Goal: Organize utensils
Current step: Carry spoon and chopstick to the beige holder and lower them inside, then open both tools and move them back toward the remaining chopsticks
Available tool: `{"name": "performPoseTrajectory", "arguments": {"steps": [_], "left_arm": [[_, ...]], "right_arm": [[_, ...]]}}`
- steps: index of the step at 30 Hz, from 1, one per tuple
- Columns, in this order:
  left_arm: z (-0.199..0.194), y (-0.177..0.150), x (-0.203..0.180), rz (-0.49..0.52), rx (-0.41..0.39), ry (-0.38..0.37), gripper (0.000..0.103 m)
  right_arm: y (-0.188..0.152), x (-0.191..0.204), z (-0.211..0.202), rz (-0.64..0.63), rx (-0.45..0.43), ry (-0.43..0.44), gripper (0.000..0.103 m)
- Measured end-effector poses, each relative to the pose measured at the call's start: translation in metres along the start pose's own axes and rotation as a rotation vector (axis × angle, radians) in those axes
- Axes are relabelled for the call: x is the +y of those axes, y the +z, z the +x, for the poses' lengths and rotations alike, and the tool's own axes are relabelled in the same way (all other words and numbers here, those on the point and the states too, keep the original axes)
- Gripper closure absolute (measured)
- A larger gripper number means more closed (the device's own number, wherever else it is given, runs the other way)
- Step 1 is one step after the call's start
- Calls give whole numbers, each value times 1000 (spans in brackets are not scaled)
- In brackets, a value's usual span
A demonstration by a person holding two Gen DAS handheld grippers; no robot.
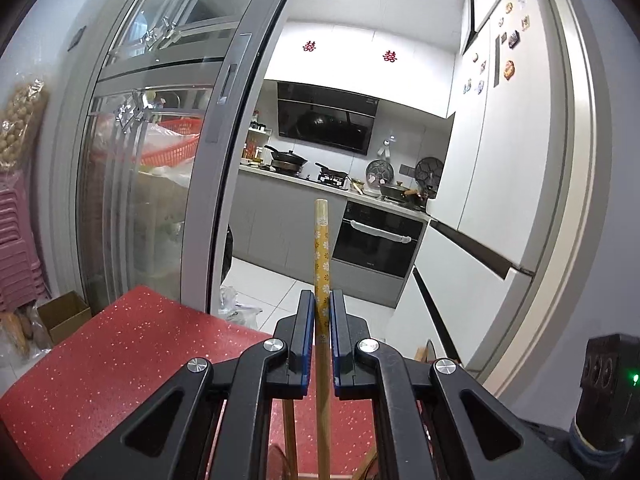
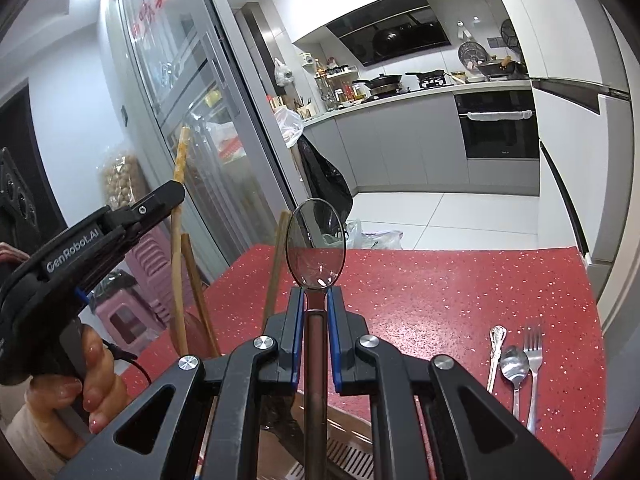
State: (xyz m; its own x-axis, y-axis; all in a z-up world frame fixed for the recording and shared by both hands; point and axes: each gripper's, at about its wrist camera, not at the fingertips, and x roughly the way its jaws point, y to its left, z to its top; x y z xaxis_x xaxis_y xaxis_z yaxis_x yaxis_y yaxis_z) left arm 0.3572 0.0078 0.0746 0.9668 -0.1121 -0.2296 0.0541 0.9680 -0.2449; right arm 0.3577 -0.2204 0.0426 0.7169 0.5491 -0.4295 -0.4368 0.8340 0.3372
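Observation:
My left gripper [image 1: 322, 312] is shut on a bamboo chopstick [image 1: 322, 248] with a yellow flowered top, held upright above the red table [image 1: 120, 356]. It also shows in the right wrist view [image 2: 176, 196], at the left, with the chopstick [image 2: 182, 156] rising past it. My right gripper [image 2: 316, 304] is shut on the neck of a metal spoon [image 2: 316, 240], bowl up. More chopsticks [image 2: 276, 264] stand beside it, their lower ends hidden behind the gripper. A fork [image 2: 534, 364], a small spoon [image 2: 514, 368] and a third metal utensil [image 2: 496, 352] lie on the table at right.
A wooden holder with a slotted base [image 2: 344, 460] sits below my right gripper. A glass sliding door [image 1: 160, 160] stands left of the table. Pink stools [image 2: 136, 308] and a cardboard box [image 1: 64, 316] sit on the floor at left. The kitchen lies beyond.

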Motion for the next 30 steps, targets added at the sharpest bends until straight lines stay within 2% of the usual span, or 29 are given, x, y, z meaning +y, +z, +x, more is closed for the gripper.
{"name": "performPoseTrajectory", "arguments": {"steps": [6, 13, 28, 30], "left_arm": [[-13, -26, -2, 43, 11, 25, 72], [-26, -40, -6, 95, 38, 40, 72], [-35, -57, -6, 166, 164, 79, 71], [-36, -56, -5, 169, 173, 79, 71]], "right_arm": [[-14, 6, -2, -51, -18, -14, 91], [-26, 10, -8, -71, -14, -15, 91], [-38, 15, -15, -98, 75, -15, 89], [-39, 15, -16, -87, 93, -1, 86]]}}
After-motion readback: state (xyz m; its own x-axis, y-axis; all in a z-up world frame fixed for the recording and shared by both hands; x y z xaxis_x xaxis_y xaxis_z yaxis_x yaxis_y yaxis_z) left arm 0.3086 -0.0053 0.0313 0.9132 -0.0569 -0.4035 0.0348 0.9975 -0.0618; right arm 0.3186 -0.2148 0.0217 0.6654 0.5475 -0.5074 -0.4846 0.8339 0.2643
